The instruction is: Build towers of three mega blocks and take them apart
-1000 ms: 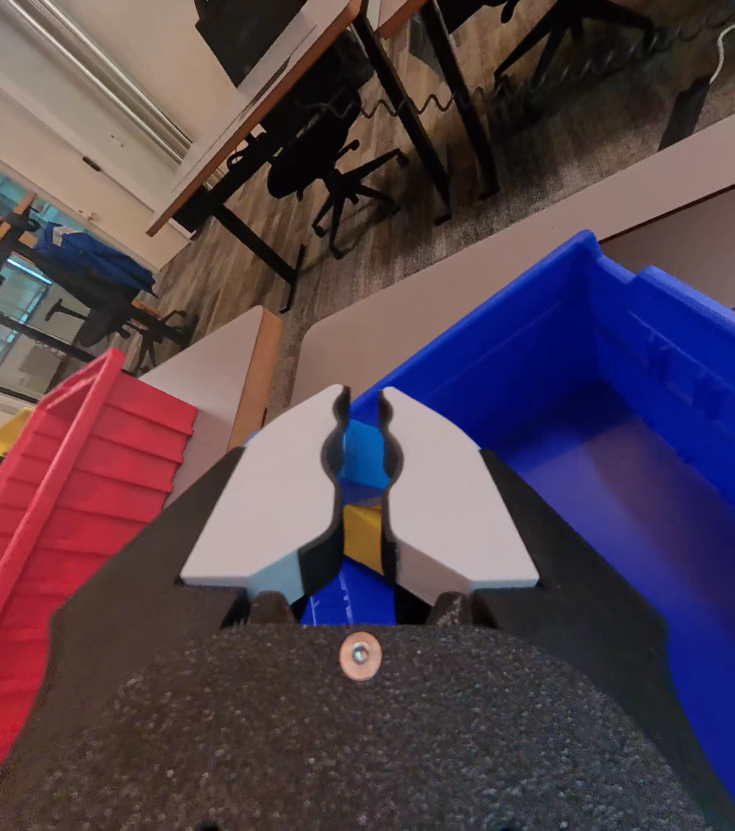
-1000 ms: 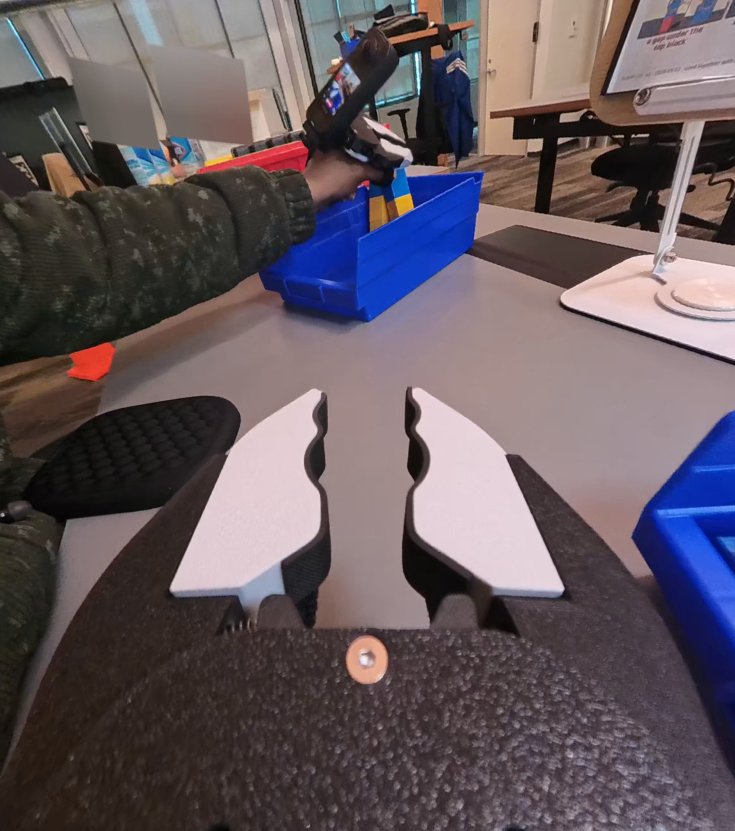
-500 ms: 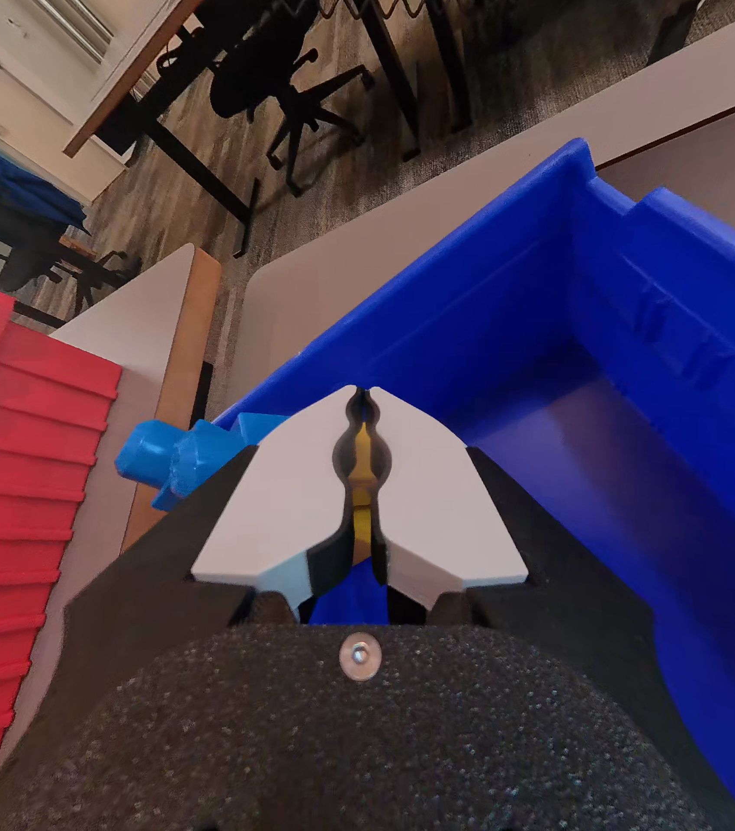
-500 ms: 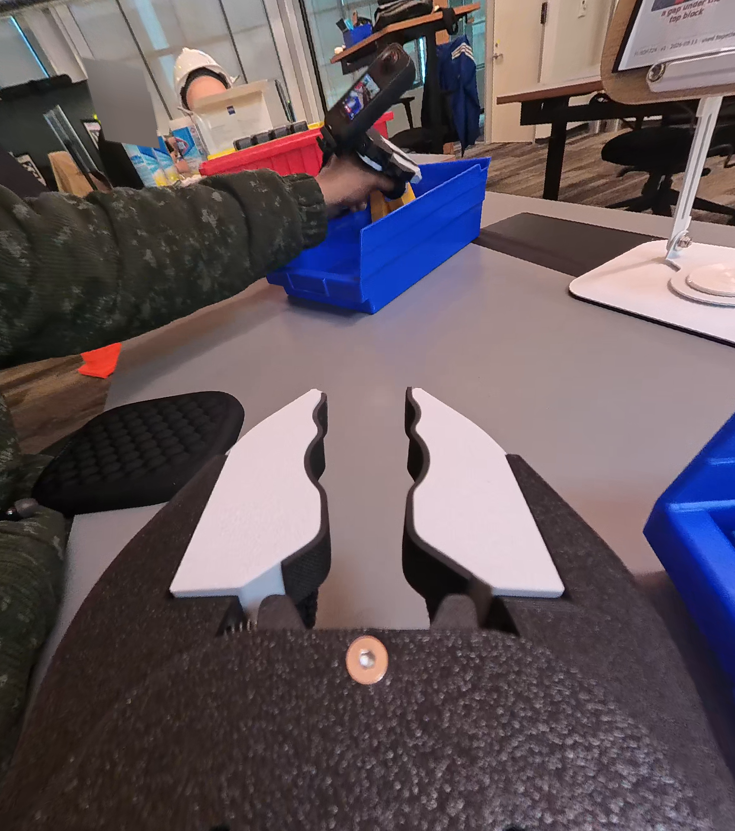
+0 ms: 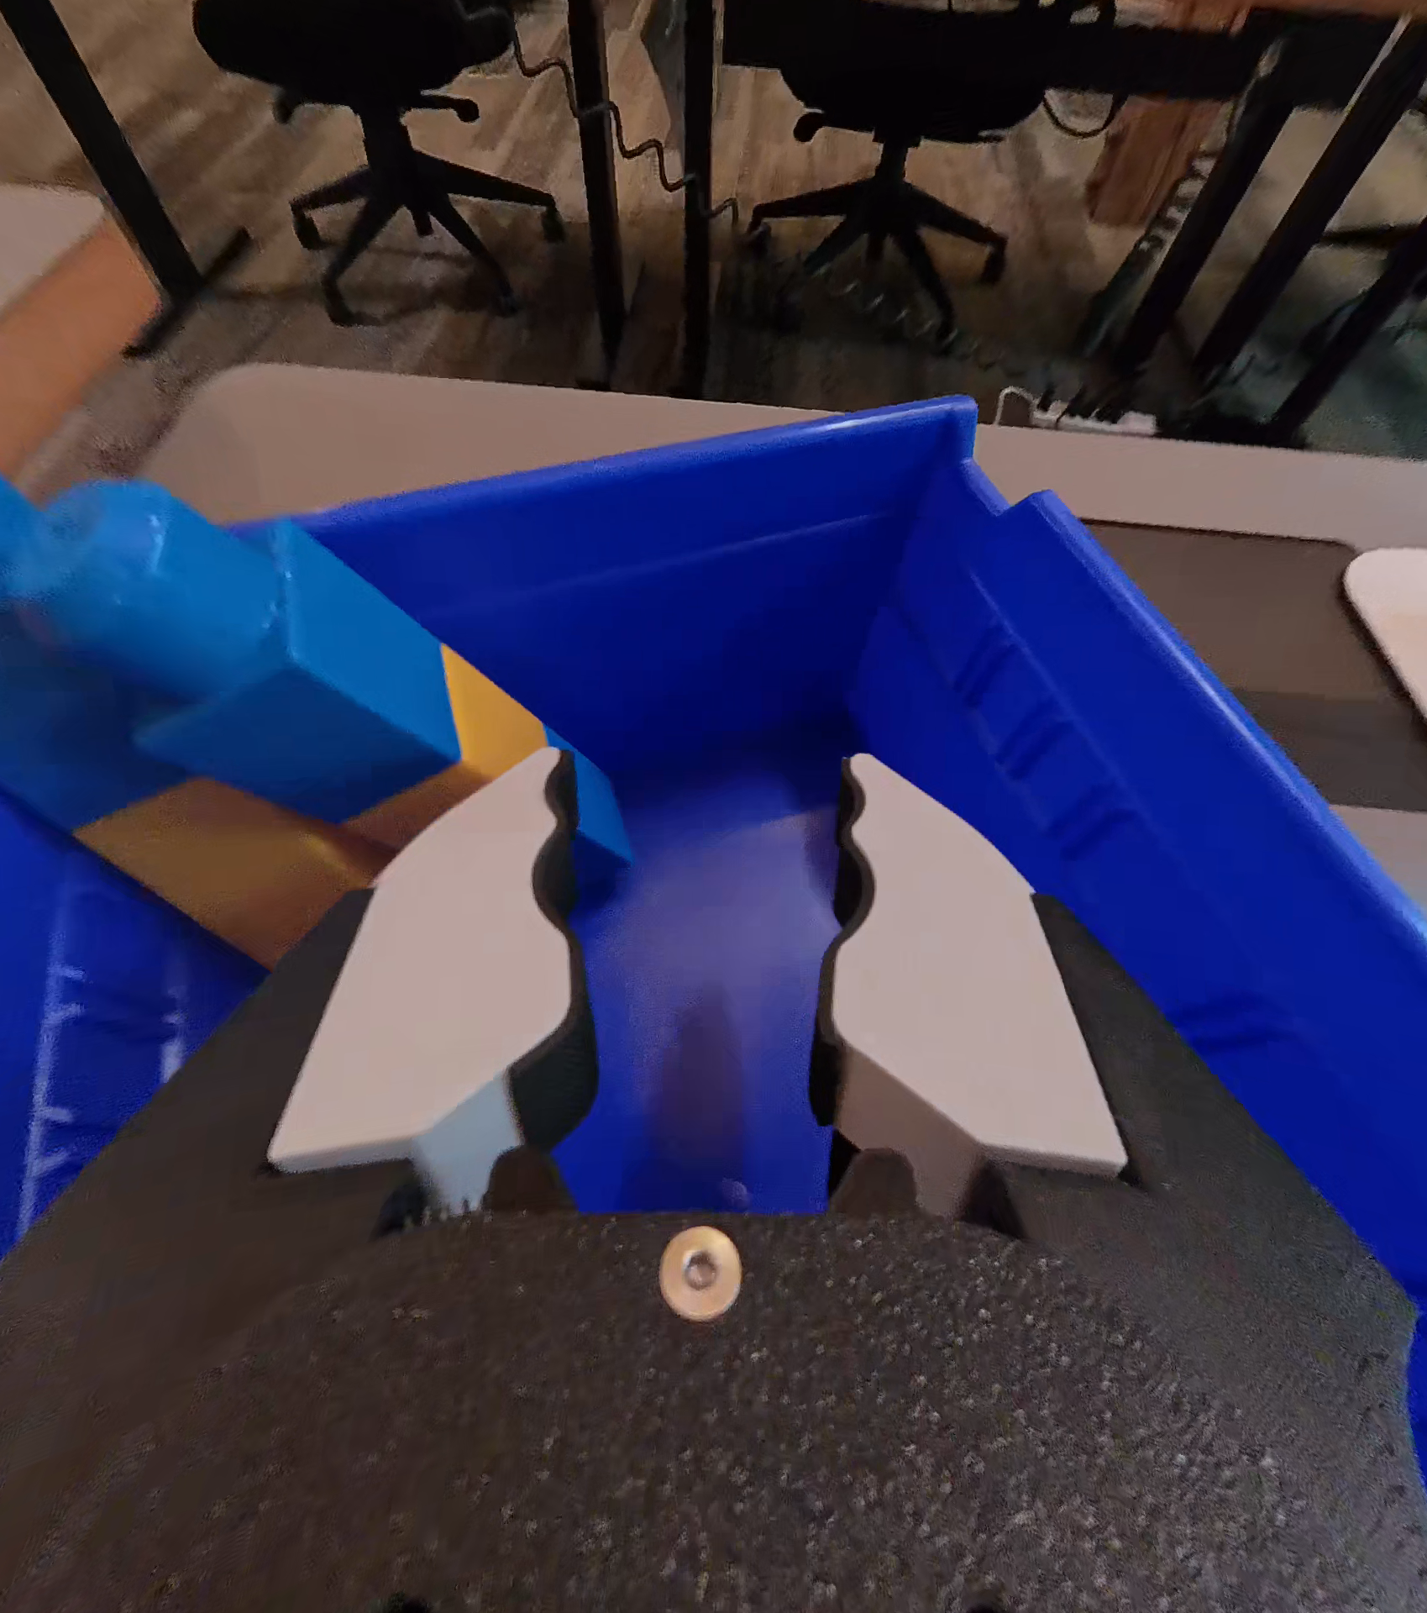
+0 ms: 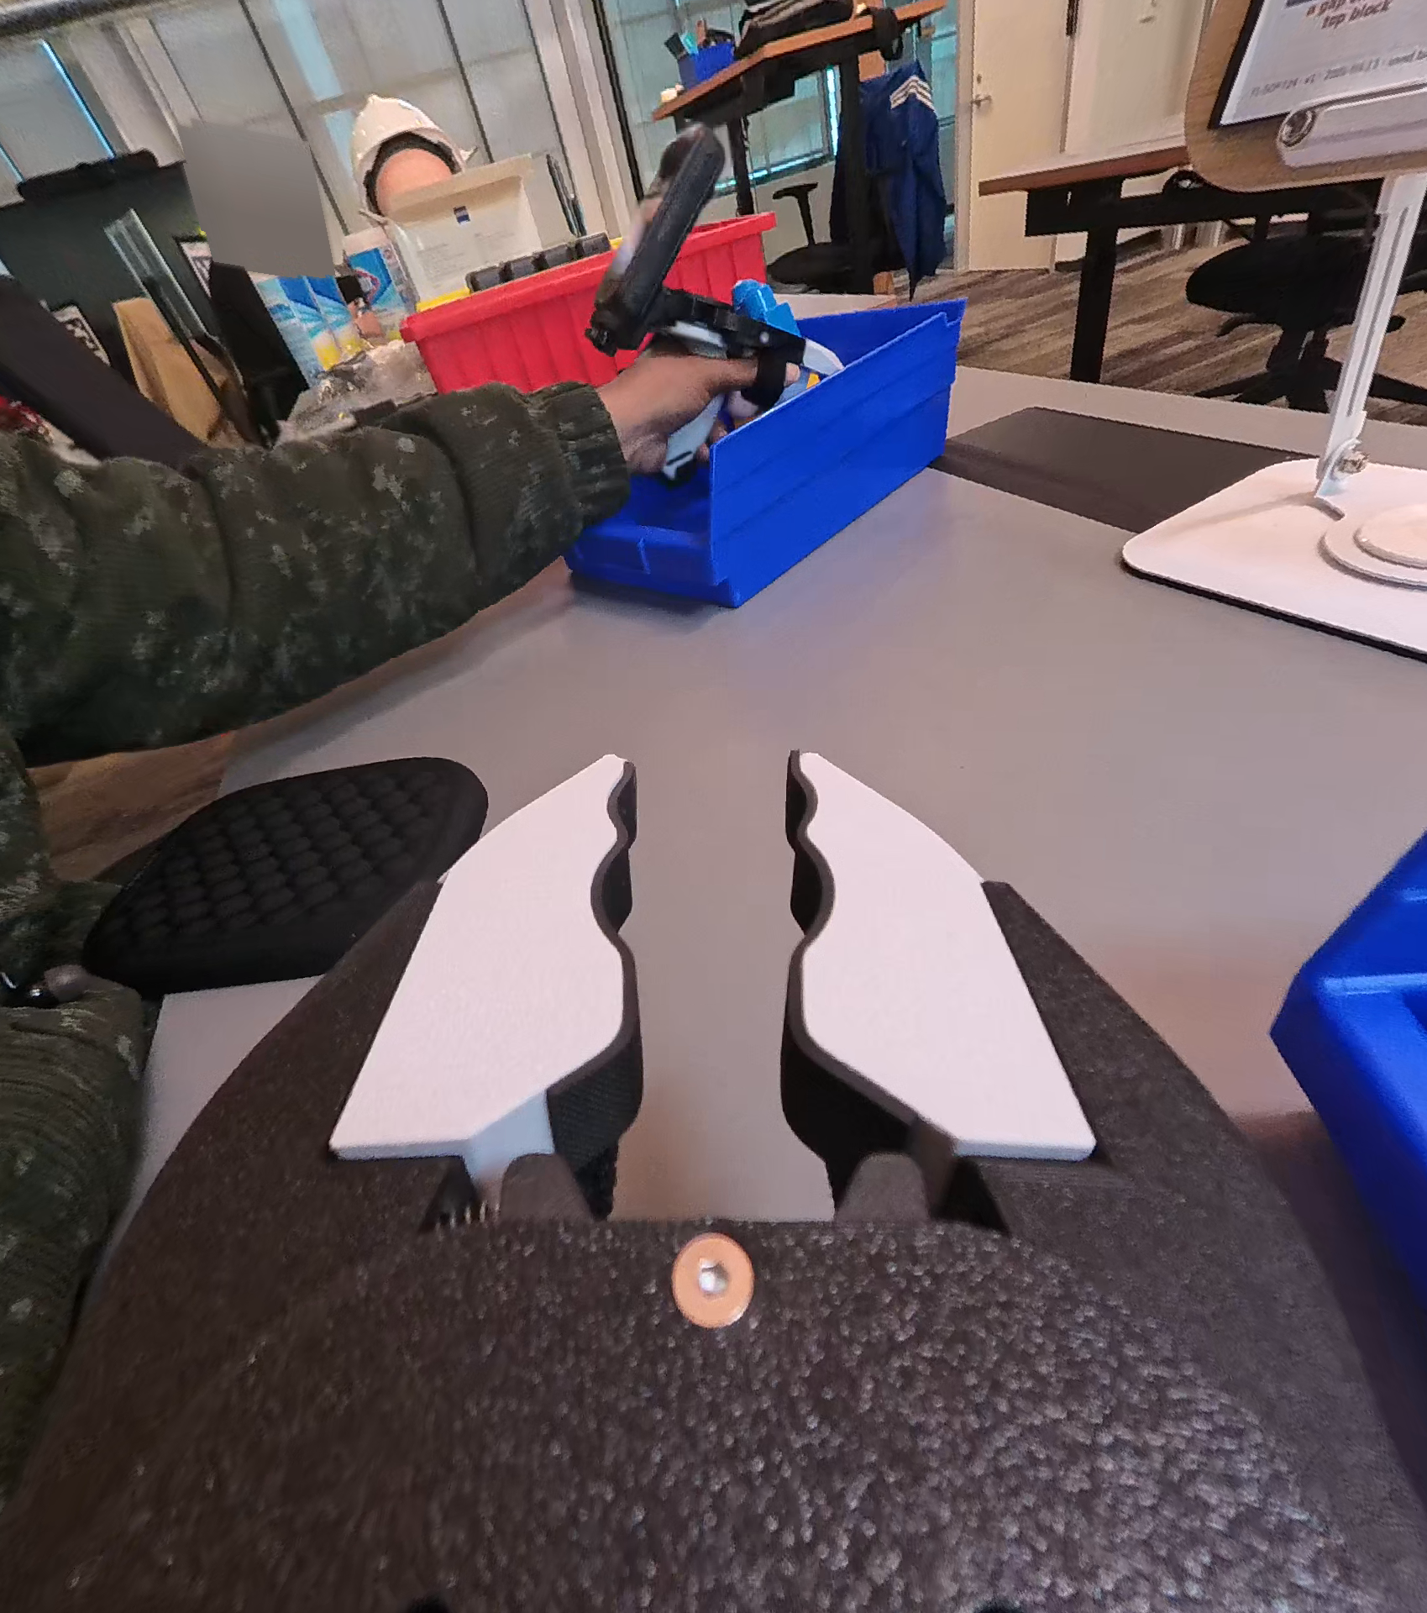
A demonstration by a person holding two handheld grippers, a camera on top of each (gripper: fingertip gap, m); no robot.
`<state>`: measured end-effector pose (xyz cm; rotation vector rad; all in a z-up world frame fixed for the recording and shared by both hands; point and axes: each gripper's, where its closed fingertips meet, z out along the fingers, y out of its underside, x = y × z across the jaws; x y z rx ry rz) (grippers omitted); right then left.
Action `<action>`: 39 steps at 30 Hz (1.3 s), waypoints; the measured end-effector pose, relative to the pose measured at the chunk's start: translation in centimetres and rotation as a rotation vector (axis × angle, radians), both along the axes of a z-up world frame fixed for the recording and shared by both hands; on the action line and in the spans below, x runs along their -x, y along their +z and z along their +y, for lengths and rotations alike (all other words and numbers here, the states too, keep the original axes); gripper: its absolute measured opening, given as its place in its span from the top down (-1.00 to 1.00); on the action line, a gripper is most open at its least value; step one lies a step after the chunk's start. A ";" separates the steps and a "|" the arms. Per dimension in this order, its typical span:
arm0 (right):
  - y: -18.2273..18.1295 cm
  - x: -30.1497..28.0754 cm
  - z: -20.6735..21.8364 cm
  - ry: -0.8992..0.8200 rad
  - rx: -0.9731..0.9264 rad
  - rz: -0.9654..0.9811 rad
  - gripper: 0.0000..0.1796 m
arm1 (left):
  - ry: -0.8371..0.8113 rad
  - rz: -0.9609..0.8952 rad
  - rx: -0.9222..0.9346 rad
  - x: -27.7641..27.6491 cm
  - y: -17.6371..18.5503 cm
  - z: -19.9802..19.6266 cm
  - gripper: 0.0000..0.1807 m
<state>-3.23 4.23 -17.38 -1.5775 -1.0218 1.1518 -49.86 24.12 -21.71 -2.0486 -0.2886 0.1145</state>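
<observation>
My left gripper [image 5: 701, 768] is open and empty inside a blue bin [image 5: 1128, 785]. A tower of light blue and yellow mega blocks [image 5: 326, 698] leans against the bin's left wall, just left of my left finger; it looks free of the jaws. In the right wrist view the left gripper [image 6: 806, 362] is in the far blue bin [image 6: 823, 454], with a blue block top [image 6: 758, 305] poking up behind it. My right gripper [image 6: 710, 768] is open and empty above the grey table [image 6: 954, 698].
A second blue bin [image 6: 1408, 1047] sits at my near right. A white stand base [image 6: 1347, 559] with a board on a pole is at the far right. A red bin [image 6: 535, 323] stands behind the far bin. A black padded rest [image 6: 282, 864] lies at the left. The gap from one gripper's tips to the other's is roughly 50 cm.
My left gripper opened and let go of the block tower, which now leans at the bin's left side. The left gripper tilted down into the bin. My right gripper stayed open and shifted only slightly.
</observation>
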 end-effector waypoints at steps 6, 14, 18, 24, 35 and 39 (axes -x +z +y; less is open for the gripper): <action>-0.1 0.1 -0.3 0.008 0.005 -0.004 0.63 | 0.037 -0.055 0.005 -0.1 -0.5 -0.2 0.25; -0.6 0.3 -0.4 0.022 0.025 -0.014 0.64 | 0.025 -0.019 0.028 -0.2 -0.4 0.0 0.27; -0.7 0.2 -0.4 0.019 0.022 -0.022 0.64 | 0.076 0.017 0.033 0.7 -0.2 -0.1 0.35; -0.2 -0.2 -0.3 0.018 0.032 0.004 0.64 | 0.132 -0.035 -0.104 1.1 2.0 -1.9 0.39; -0.6 0.1 -0.7 0.038 0.034 -0.014 0.64 | 0.311 -0.113 -0.032 4.8 0.0 -0.6 0.28; -0.6 -0.1 -0.4 0.028 0.033 -0.013 0.64 | 0.359 -0.134 -0.024 5.7 -0.3 0.4 0.43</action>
